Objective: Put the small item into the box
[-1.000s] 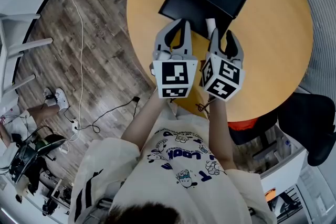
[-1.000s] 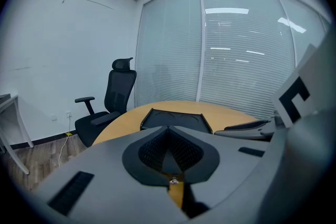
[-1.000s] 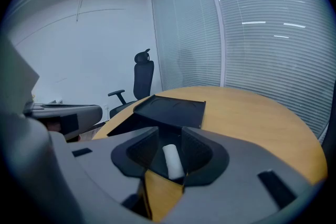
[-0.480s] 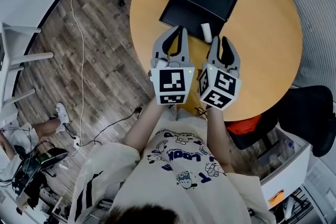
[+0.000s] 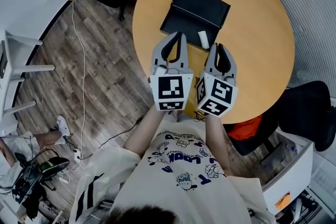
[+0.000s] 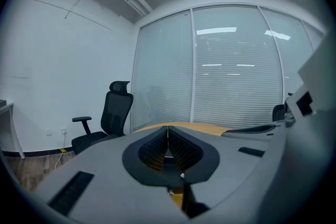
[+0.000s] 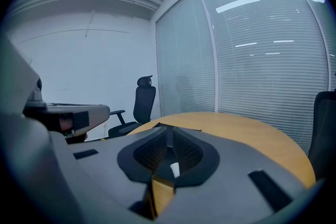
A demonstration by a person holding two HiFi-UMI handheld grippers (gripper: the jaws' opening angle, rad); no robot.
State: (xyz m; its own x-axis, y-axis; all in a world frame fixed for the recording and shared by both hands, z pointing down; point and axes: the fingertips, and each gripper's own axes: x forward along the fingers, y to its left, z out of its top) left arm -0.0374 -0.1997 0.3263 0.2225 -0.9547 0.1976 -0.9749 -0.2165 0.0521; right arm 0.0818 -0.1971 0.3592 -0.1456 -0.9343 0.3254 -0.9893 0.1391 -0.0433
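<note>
One small item (image 5: 203,39) beside box (image 5: 195,8)

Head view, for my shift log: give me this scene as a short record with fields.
table: round, wooden
box: black, on the table
small item: white, on the table beside the box, outside it
left tongs: shut, empty
right tongs: closing, nothing between them, near the small item
task: not yet done

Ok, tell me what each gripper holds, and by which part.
Nothing: left gripper is shut, empty; right gripper, jaws closing, has nothing between them. The item lies on the table by the box.
</note>
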